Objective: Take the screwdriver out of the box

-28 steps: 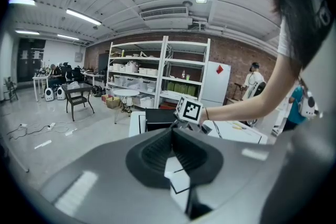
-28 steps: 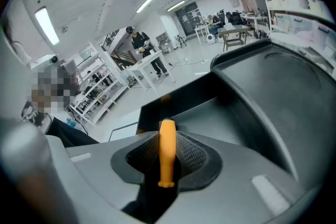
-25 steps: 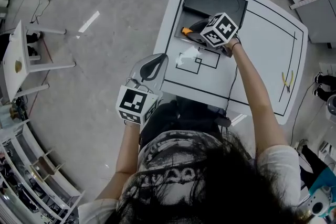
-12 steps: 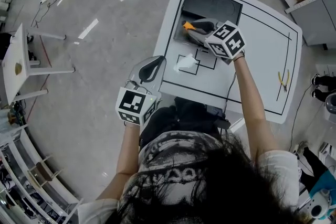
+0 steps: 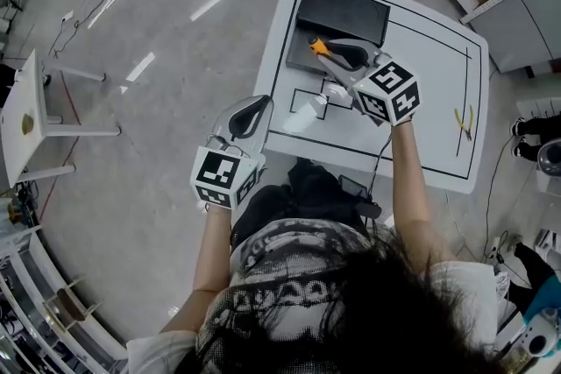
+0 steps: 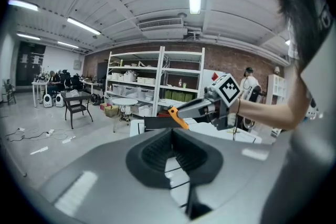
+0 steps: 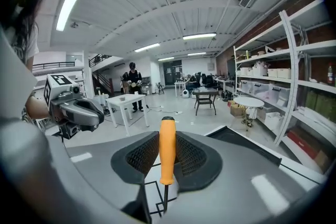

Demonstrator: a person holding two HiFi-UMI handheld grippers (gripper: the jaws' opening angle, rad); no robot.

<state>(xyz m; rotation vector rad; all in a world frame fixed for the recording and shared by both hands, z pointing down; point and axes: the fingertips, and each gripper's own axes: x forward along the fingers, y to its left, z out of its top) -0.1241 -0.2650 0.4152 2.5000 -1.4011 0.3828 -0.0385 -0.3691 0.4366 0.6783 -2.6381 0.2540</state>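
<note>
White and ruled with black lines, the bench (image 5: 421, 136) stands on a polished grey floor, with shelving along the walls and a small white table (image 5: 35, 101) well off to the left. At the bench's far left corner sits the black box (image 5: 337, 13). The right gripper (image 5: 331, 53) is held over the box's near edge, its marker cube (image 5: 387, 90) toward the person. Its jaws are clenched on the screwdriver (image 7: 167, 149): in the right gripper view the orange handle stands upright between the ribbed pads (image 7: 142, 157), with the thin shaft running down below them. From the head view the handle juts out past the jaws over the box, and it seems to be lifted clear of the box, though that angle does not settle it. The left gripper (image 5: 254, 108) hangs off the bench's left edge, close to the person's body, with its jaws released and nothing between them; the bench's black lines show through the gap. A crumpled white scrap (image 5: 308, 108) lies by the marked squares, and yellow-handled pliers (image 5: 463, 120) lie near the right edge, well apart from the box.
</note>
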